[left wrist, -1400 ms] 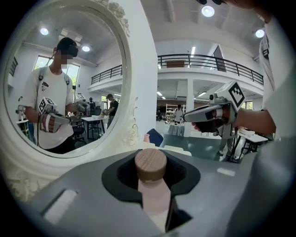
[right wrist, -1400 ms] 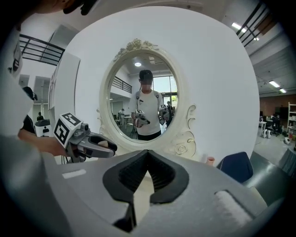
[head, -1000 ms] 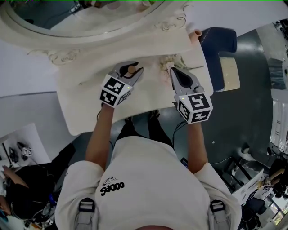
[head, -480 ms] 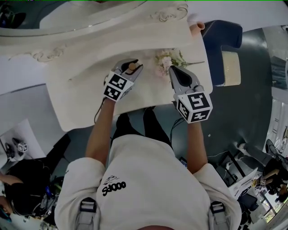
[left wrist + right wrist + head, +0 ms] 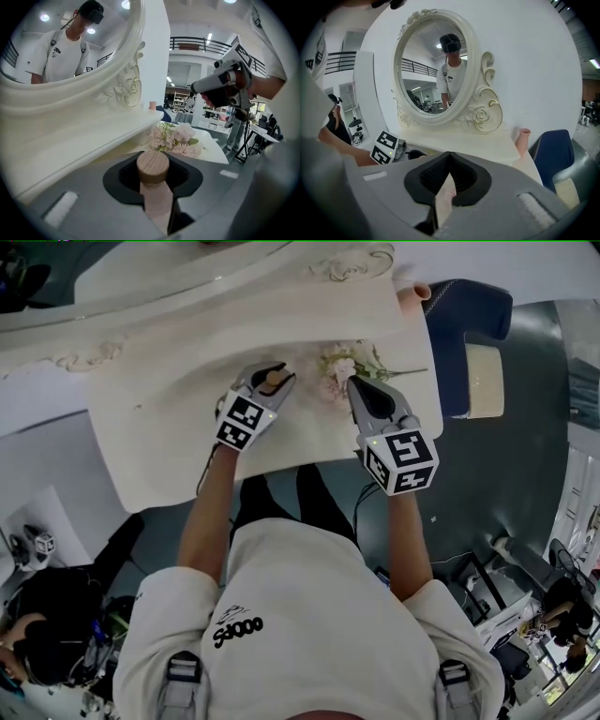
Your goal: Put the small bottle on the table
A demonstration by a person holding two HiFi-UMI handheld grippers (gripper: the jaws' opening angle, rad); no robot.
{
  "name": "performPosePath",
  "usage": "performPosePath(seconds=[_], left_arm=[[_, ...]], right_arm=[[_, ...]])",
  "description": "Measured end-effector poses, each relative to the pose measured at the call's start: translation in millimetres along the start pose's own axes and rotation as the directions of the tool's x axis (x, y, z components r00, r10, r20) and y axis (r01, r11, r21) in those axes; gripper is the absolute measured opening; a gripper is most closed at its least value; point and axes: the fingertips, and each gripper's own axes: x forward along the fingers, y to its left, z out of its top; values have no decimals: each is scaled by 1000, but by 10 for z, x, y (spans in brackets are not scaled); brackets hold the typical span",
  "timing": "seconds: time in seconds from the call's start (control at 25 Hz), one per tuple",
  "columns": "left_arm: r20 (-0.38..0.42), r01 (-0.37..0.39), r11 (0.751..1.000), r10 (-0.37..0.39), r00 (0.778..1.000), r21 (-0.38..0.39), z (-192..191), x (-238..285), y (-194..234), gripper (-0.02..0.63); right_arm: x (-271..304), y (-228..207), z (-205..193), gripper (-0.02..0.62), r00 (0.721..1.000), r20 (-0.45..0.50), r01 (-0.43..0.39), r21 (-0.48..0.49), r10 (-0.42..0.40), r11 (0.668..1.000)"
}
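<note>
A small pale pink bottle (image 5: 154, 201) with a round wooden cap (image 5: 153, 166) stands upright between the jaws of my left gripper (image 5: 272, 377), which is shut on its neck. In the head view the cap (image 5: 273, 380) shows over the cream tabletop (image 5: 169, 427), left of the flowers. Whether the bottle's base touches the table is hidden. My right gripper (image 5: 357, 386) hovers at the table's front right, its tips (image 5: 449, 157) closed together with nothing held, just beside a bunch of pale pink flowers (image 5: 340, 365).
A large oval mirror (image 5: 433, 65) in an ornate cream frame stands at the back of the table. A pink vase (image 5: 413, 294) sits at the back right corner, with a blue chair (image 5: 467, 329) beyond the table's right edge. The person's legs are under the front edge.
Both grippers have sunk toward the tabletop. The left one still holds the bottle, and the right one now sits closer to the flowers.
</note>
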Motion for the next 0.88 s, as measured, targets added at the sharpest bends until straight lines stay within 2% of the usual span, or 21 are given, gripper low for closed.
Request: performPosePath(seconds=[0.16,0.48,0.6,0.76,0.88], left_arm=[[-11,-13,998,13,1000,67,-4,38,-44,123],[-4,-40,997,40,999,65,-20,48,-72,124],[10,-61,997,60,998,46,-31,36,-52,126],[-8,-53,998,53,999,-25,-35,66,-10,141],[-32,-52,997,50,998,-57,-12,73,0,206]], right_arm=[[42,-11,-7,2,1000,-5,-15,6,15,1000],[29,-62,45,2,999,6,-36,7,36,999],[-2,-63,50,2,999,9,-44,4,44,999],[-86,-107,82,2,999,20,-36,-5,36,999],[-189,-128,164,2,999,43,-15,-12,16,1000]])
